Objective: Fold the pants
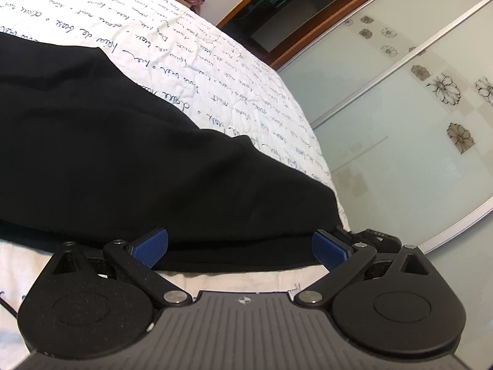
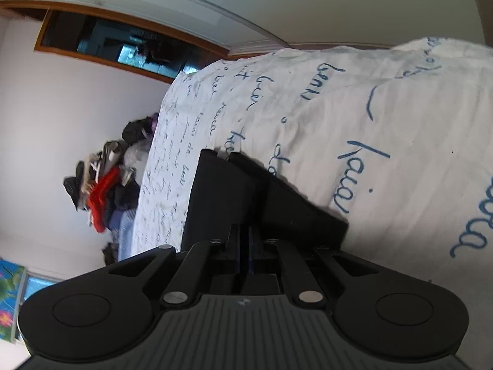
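Note:
Black pants (image 1: pixel 107 138) lie spread on a white bed cover (image 1: pixel 185 46) printed with blue handwriting. In the left wrist view, my left gripper (image 1: pixel 240 249) stands open at the near hem of the pants. Its blue pads (image 1: pixel 151 246) are wide apart and press on nothing. In the right wrist view the picture is rolled sideways. There my right gripper (image 2: pixel 245 240) is shut, and a folded edge of the black pants (image 2: pixel 225 197) runs out from its closed fingertips over the bed cover (image 2: pixel 369 123).
The bed edge drops off to the right in the left wrist view, facing a frosted sliding wardrobe door (image 1: pixel 400 123) with flower prints. A heap of clothes (image 2: pixel 101 191) lies past the far end of the bed by a pale wall. A dark wood-framed opening (image 2: pixel 138 49) is behind.

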{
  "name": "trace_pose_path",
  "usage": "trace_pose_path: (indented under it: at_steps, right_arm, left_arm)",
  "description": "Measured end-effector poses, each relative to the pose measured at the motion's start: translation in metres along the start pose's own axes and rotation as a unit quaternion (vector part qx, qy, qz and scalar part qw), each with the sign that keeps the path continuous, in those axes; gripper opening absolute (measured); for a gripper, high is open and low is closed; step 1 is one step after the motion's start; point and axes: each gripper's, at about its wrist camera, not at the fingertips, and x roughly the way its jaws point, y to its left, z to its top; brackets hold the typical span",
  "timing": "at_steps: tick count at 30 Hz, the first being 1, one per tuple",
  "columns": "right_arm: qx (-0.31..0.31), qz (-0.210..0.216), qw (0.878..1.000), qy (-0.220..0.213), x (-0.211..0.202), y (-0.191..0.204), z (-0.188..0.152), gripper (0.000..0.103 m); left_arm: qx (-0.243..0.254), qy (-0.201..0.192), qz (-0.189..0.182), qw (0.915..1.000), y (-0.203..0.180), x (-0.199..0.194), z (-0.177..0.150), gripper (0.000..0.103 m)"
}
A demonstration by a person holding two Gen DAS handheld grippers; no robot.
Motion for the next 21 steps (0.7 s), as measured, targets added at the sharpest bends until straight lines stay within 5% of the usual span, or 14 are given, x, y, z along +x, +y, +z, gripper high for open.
trace_pose_path:
  at_steps: [7,17,21]
  right_arm:
    - [-0.007,-0.004,1.000,-0.002,-0.007,-0.002,0.003,0.006]
    - [0.004,0.048,0.999,-0.019,-0.027,-0.013,0.002,0.054]
    - [-0.002,0.051,0.998,-0.033,-0.019,-0.005,0.001,0.056]
  left_arm:
    - [-0.005,-0.003,0.015,0.9999,0.000,-0.002,-0.002,0.101]
    - [-0.008,0.004,0.012,0.9999,0.003,0.002,-0.002,0.101]
    - [-0.010,0.002,0.011,0.9999,0.003,0.001,-0.001,0.101]
